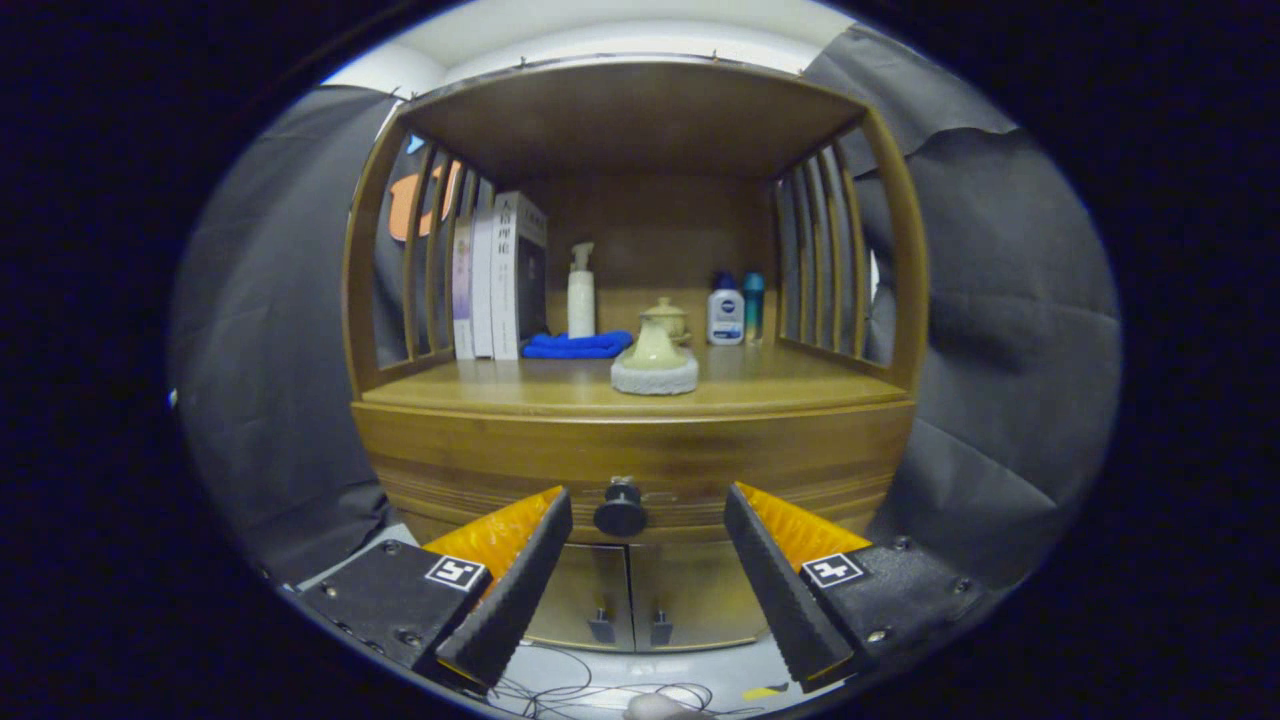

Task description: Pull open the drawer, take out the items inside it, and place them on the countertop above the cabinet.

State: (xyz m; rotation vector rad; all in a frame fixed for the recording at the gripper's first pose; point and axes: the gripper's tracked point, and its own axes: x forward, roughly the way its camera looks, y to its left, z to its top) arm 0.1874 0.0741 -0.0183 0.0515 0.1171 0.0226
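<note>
Before a wooden cabinet (640, 440) in a cloth-walled booth, the hand-held gripper (648, 560) is held with its fingers spread wide and nothing caught between them. The drawer (480, 470) is seen closed, its front flush with the cabinet face, and its dark round knob (621, 512) lies between the two fingers, just beyond their tips. What the drawer holds is hidden.

On the bench (480, 388) above the drawer, a pale pitcher (655, 345) is set on a grey round pad (654, 377) near the front edge. Farther back a lidded pot (668, 316), a folded blue cloth (578, 345), a white pump bottle (581, 292), upright books (497, 280) at the left, and a white bottle (725, 312) and teal bottle (753, 305) at the right are arranged. Two small doors (630, 600) are seen below the drawer, and loose cables (600, 690) on the floor.

A closed drawer with goods on the bench would suit either a drawer yet to be emptied or one emptied and shut again; which it is cannot be told.

Should the knob be taken, it would best be centred between the fingers, gripped on both sides behind its head, and drawn straight out along the drawer's line, level and without twist, so that the small round knob is not slipped off and the drawer is not jammed.
</note>
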